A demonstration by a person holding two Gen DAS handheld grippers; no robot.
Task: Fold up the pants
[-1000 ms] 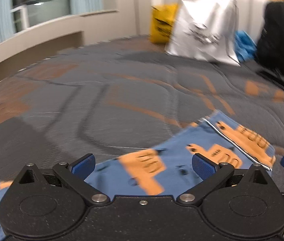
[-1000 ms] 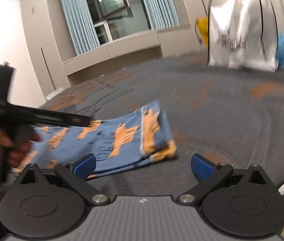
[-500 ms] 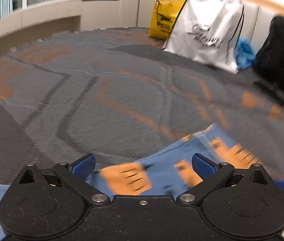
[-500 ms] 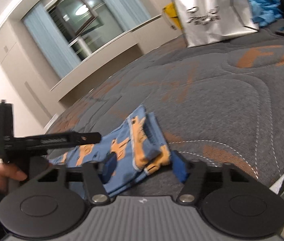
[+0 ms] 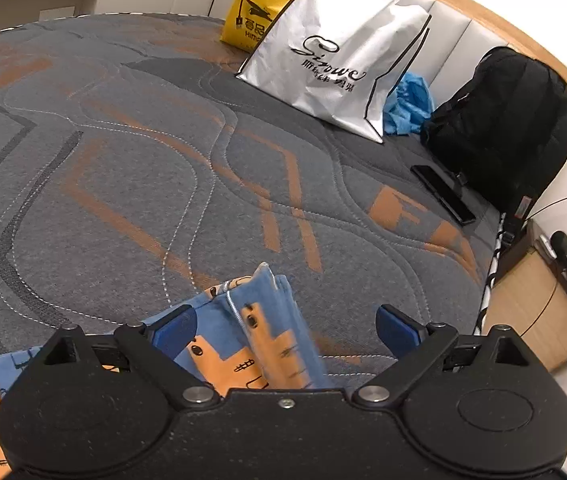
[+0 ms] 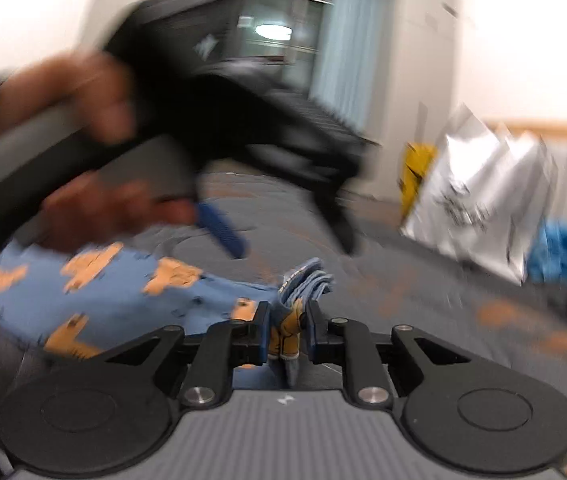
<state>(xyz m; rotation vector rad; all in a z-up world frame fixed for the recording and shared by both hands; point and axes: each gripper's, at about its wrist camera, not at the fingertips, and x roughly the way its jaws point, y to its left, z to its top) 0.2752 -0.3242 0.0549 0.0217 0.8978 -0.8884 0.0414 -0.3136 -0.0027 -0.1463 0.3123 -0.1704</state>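
Note:
Blue pants (image 5: 219,344) with orange prints lie on the grey quilted bed (image 5: 143,160). Their folded end (image 5: 275,312) stands bunched up between the pads of my left gripper (image 5: 285,326). Those jaws are wide and closing slightly, and the pads do not press on the cloth. In the blurred right wrist view my right gripper (image 6: 287,334) is closing, its pads pinching the bunched end of the pants (image 6: 123,300). A hand (image 6: 95,216) holds the left gripper just above the pants, with one blue pad (image 6: 223,234) showing.
Along the headboard stand a silver bag (image 5: 331,64), a yellow bag (image 5: 251,20), a blue bundle (image 5: 409,104) and a black backpack (image 5: 503,128). A flat black device (image 5: 443,194) lies near the bed's right edge. Beyond that edge stands a wooden nightstand (image 5: 531,312).
My right gripper has moved in to the pants' end and closed on it, lifting it into a bunch. The left gripper has swung towards the headboard, still wide.

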